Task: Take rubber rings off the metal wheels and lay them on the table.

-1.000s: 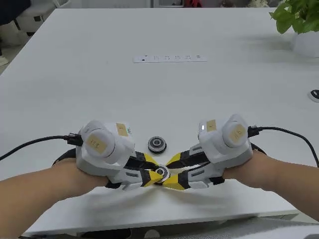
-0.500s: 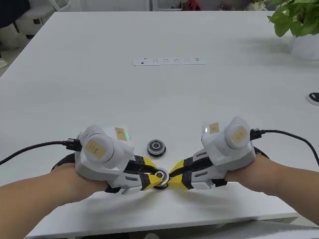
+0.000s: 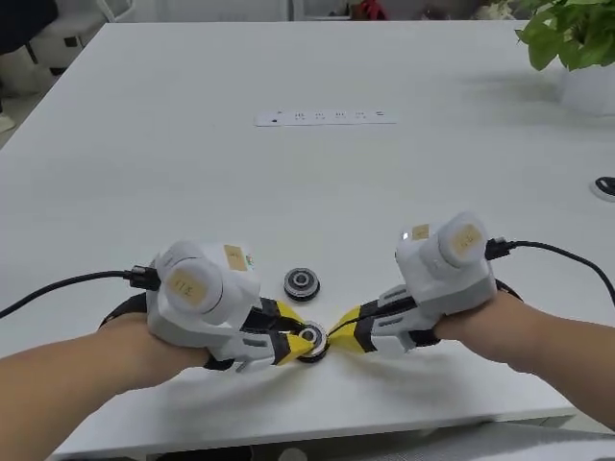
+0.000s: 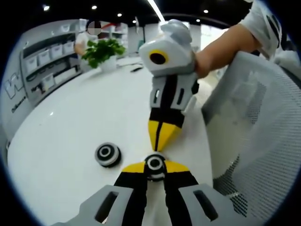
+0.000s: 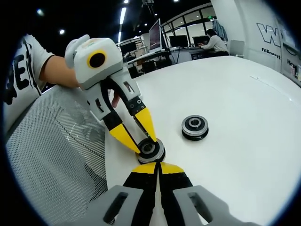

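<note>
Table point(image 3: 404, 67), white and broad, runs away from the person toward a plant point(image 3: 567, 34) at its far right corner, with a strip point(image 3: 325, 117) of sockets lying across the middle. Near the front edge the two grippers point at each other, tip to tip. The left gripper point(image 3: 298, 343) has its yellow jaws clamped on a wheel point(image 5: 151, 150), held just at the tabletop. The right gripper point(image 3: 338, 338) has its jaws pressed together, tips right at that wheel's rim; whether they pinch any rubber I cannot tell. A second wheel point(image 3: 302, 282) lies flat and free just beyond them.
</note>
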Demonstrator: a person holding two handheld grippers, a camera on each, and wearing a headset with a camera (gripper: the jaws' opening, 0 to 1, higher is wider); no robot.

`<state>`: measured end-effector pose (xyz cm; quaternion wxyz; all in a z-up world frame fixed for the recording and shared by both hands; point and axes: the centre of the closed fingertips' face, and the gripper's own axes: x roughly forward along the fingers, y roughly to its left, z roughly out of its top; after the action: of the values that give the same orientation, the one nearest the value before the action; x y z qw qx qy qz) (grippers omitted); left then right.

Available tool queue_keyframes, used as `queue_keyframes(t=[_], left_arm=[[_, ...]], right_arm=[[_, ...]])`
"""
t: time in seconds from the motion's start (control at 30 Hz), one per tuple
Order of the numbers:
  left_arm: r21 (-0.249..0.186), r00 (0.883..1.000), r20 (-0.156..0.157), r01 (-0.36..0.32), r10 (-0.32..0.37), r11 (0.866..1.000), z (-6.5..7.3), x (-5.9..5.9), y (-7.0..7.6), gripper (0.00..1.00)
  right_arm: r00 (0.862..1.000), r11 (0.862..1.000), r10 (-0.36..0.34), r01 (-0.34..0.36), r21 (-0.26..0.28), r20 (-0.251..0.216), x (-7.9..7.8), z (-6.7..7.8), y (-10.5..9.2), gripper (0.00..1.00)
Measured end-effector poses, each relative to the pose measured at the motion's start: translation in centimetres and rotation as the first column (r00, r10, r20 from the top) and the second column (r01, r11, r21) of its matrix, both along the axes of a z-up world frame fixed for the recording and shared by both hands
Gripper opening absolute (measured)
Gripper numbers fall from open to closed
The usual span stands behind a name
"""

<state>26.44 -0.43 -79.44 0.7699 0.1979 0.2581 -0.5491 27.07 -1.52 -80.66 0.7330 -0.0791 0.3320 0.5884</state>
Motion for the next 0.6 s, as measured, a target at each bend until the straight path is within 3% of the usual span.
queue_keyframes(t=[0.37,0.6], left_arm=[[0.022,1.000,0.009,-0.007,0.007,1.000,-0.1,0.1,-0.1,0.13],[0.033,1.000,0.009,-0.020,0.019,0.999,-0.1,0.2,-0.1,0.12]], right_arm=[[0.995,0.995,-0.075,0.078,0.054,-0.069,0.6,0.6,0.0,0.00],[0.995,0.995,-0.071,0.076,0.061,-0.068,0.4,1.0,0.4,0.00]])
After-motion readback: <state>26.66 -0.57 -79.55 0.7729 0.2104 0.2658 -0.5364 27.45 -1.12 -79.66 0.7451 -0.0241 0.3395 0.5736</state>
